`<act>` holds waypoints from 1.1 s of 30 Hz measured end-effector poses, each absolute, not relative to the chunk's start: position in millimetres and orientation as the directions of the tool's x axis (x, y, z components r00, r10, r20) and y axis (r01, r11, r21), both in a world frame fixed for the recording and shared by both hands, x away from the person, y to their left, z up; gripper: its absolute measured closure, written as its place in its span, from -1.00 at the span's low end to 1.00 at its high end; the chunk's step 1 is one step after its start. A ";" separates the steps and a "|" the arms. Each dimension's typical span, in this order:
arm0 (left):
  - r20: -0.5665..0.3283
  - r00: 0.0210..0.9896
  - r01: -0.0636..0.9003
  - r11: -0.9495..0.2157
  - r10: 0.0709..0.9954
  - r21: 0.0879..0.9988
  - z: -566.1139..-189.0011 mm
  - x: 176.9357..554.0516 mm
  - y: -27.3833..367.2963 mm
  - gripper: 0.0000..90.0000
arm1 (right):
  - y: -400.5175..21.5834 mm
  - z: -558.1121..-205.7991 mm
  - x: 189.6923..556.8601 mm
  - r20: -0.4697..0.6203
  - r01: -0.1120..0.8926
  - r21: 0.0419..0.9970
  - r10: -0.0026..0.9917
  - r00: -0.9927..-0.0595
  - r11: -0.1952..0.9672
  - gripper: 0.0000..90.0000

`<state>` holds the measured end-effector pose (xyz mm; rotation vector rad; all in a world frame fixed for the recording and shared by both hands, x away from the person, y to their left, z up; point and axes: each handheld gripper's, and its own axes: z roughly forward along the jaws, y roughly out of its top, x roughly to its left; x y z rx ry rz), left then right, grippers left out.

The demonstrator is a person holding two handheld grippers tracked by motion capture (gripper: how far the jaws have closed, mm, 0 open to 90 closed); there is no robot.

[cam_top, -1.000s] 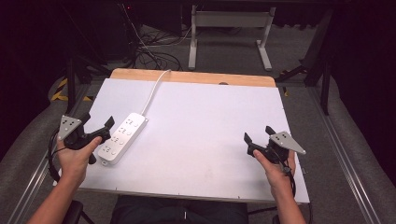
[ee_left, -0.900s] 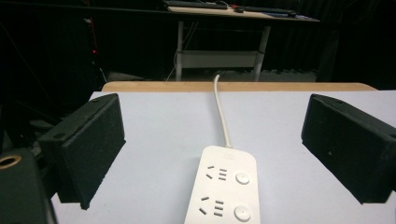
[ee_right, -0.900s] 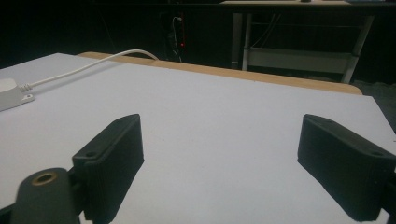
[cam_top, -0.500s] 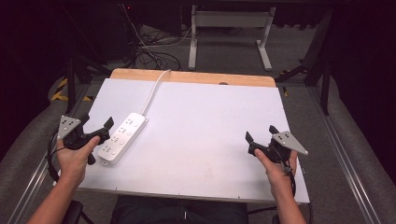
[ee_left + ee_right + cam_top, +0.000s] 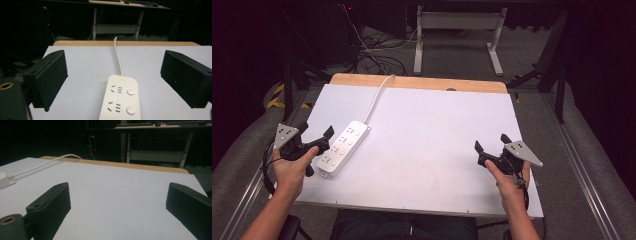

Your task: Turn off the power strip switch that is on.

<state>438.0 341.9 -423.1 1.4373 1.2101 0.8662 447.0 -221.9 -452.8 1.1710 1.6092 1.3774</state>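
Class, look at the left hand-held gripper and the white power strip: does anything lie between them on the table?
Nothing visible does. The left hand-held gripper is open with its jaws spread either side of the white power strip, which lies straight ahead on the bare white table. Its cord runs away toward the far edge.

Glossy white plastic power strip [image 5: 121, 99] on matt table [image 5: 437, 130].

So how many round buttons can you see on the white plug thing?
2 in the left gripper view, on the power strip: one round button beside the farther sockets, another round button beside the nearer ones. More may lie below the frame.
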 end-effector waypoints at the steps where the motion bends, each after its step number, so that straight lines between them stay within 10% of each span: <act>1: -0.084 0.236 0.233 0.028 0.968 0.972 -423.2 438.1 341.8 -0.83 | -222.0 -452.7 446.8 0.042 0.188 0.982 0.939 -0.341 0.024 -0.86; 33: -0.116 0.249 0.249 0.052 0.962 0.967 -423.9 436.6 345.7 -0.82 | -217.1 -453.7 448.4 0.042 0.212 0.976 0.934 -0.355 0.037 -0.91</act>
